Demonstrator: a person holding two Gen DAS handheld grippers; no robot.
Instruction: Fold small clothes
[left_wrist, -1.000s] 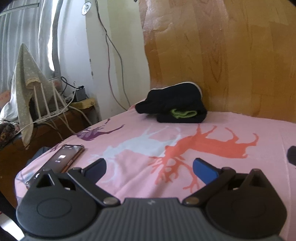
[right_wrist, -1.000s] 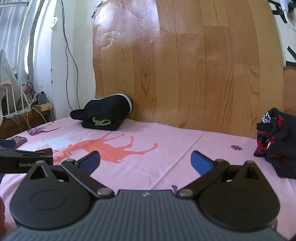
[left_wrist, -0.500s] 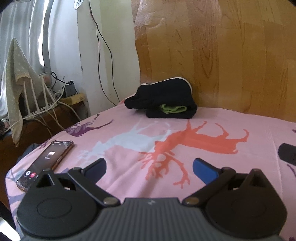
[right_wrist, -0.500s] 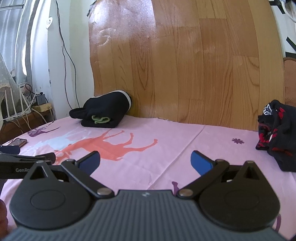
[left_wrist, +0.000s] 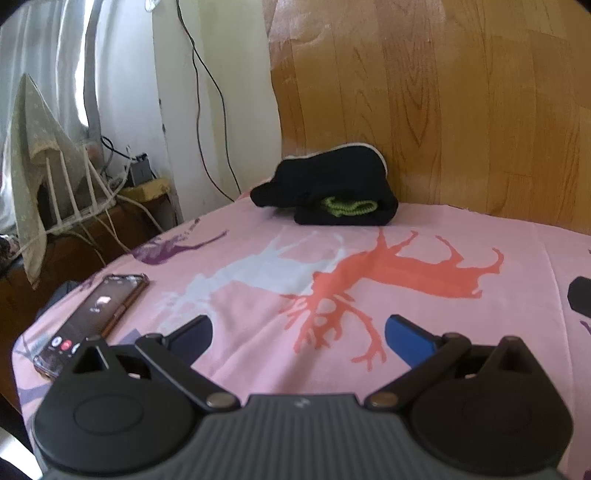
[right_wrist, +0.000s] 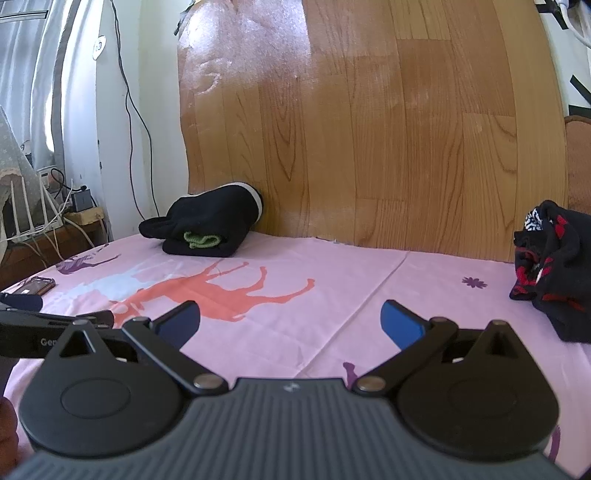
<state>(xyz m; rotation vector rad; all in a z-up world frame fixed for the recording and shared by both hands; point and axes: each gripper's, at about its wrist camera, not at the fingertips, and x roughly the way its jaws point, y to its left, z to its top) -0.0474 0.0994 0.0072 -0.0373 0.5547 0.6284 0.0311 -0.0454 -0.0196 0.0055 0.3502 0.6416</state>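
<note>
A folded black garment (left_wrist: 332, 192) with a green knit edge lies at the back of the pink deer-print sheet (left_wrist: 424, 295), against the wooden board; it also shows as the black bundle (right_wrist: 210, 225) in the right wrist view. A crumpled black, red and white garment (right_wrist: 550, 266) sits at the far right of the bed. My left gripper (left_wrist: 299, 336) is open and empty, low over the sheet. My right gripper (right_wrist: 290, 321) is open too, with nothing between its blue pads. The left gripper's body (right_wrist: 55, 325) shows at the right view's left edge.
A phone (left_wrist: 92, 321) with a lit screen lies near the bed's left edge. Beyond that edge stand a dark wooden stand with cables (left_wrist: 122, 206) and a cloth-draped white rack (left_wrist: 33, 155). A wooden board (right_wrist: 388, 129) backs the bed.
Both views have shifted slightly: the left view drifted left and then back right, so the folded garment and phone moved in frame. Both grippers stay open and hold nothing.
</note>
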